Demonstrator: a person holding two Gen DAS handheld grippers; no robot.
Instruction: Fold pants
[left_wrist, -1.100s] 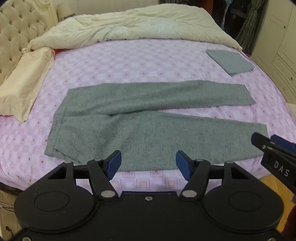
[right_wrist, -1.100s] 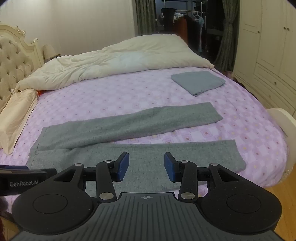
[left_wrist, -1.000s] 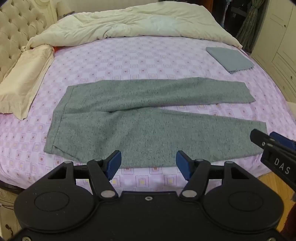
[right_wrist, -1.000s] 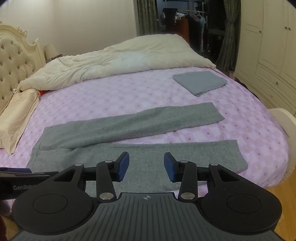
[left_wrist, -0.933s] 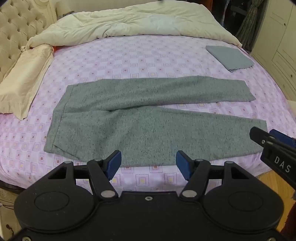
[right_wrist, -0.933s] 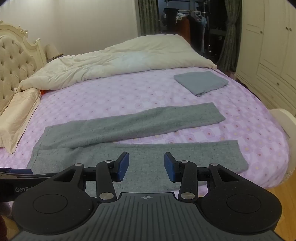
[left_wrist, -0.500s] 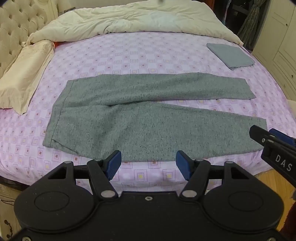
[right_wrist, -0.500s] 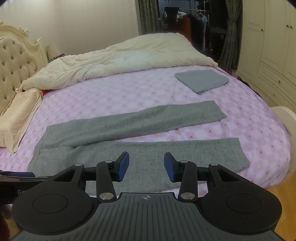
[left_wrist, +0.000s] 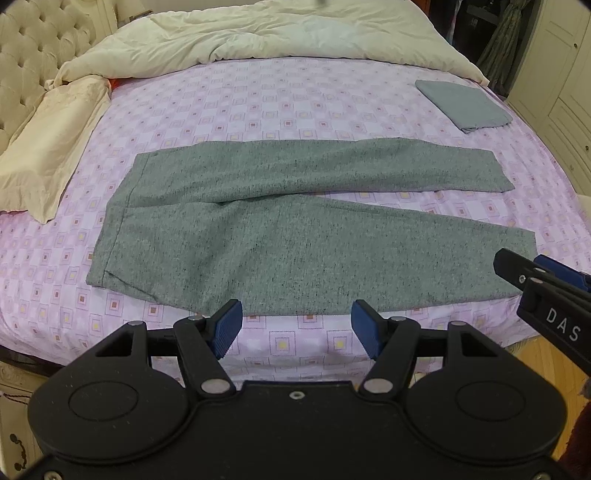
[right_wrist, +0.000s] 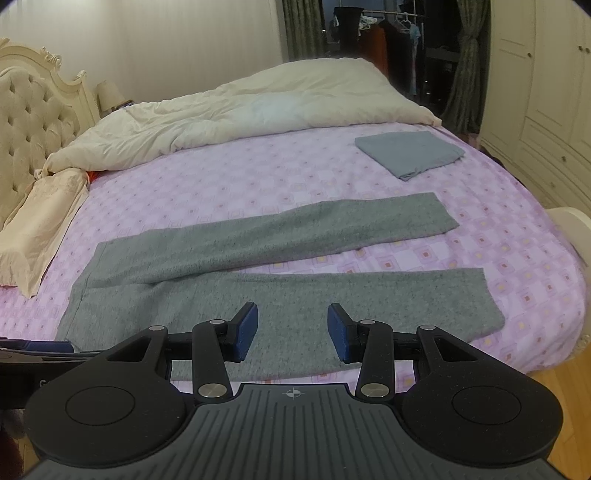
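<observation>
Grey pants (left_wrist: 280, 236) lie flat on the purple checked bed sheet (left_wrist: 258, 107), waistband to the left, both legs spread apart to the right. They also show in the right wrist view (right_wrist: 266, 266). My left gripper (left_wrist: 296, 325) is open and empty, above the bed's near edge just in front of the near leg. My right gripper (right_wrist: 291, 328) is open and empty, over the near leg's front edge. The right gripper also shows at the right edge of the left wrist view (left_wrist: 546, 291).
A folded blue-grey cloth (left_wrist: 463, 105) lies at the far right of the bed. A cream duvet (left_wrist: 280, 33) is bunched along the far side. A cream pillow (left_wrist: 44, 147) and tufted headboard (left_wrist: 33, 62) are at left. Wardrobes (right_wrist: 546, 92) stand at right.
Both grippers have moved slightly forward and up over the bed, so the pants sit higher and nearer in view. The jaws have stayed open. The pants have not moved.
</observation>
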